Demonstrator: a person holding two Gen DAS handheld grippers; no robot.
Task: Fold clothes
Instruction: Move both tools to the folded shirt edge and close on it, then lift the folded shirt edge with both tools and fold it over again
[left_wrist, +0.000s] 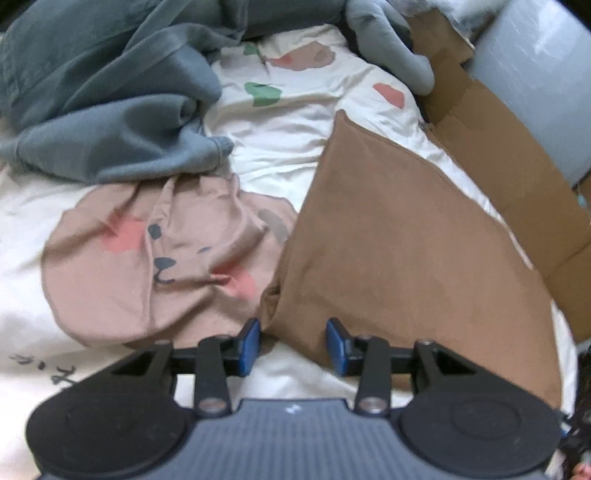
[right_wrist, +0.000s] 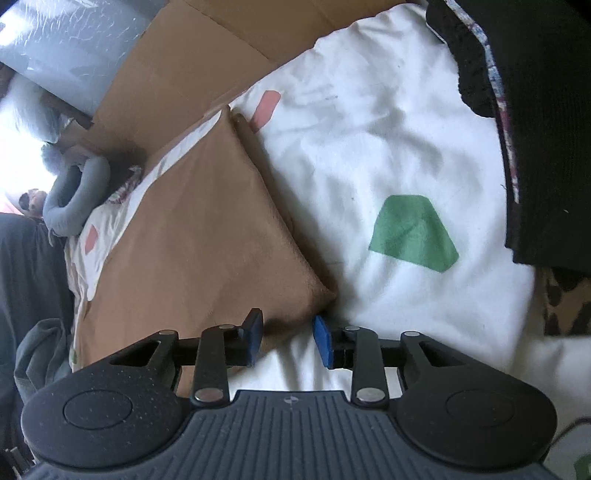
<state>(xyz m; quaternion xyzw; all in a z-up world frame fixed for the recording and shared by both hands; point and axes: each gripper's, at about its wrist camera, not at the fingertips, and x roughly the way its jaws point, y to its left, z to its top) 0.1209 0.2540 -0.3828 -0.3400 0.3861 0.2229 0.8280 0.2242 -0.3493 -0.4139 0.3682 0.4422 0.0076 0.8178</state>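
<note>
Left wrist view shows the brown cloth (left_wrist: 388, 240) lying flat, already folded, on the bed (left_wrist: 288, 147), both grippers' fingers (left_wrist: 249, 339) spread at its near corners, while the grey garment (left_wrist: 110, 110) remains crumpled, unfolded.

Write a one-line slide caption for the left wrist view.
Left gripper straddles the near corner of a folded brown garment on a bear-print sheet, grey clothes heaped behind.
</note>
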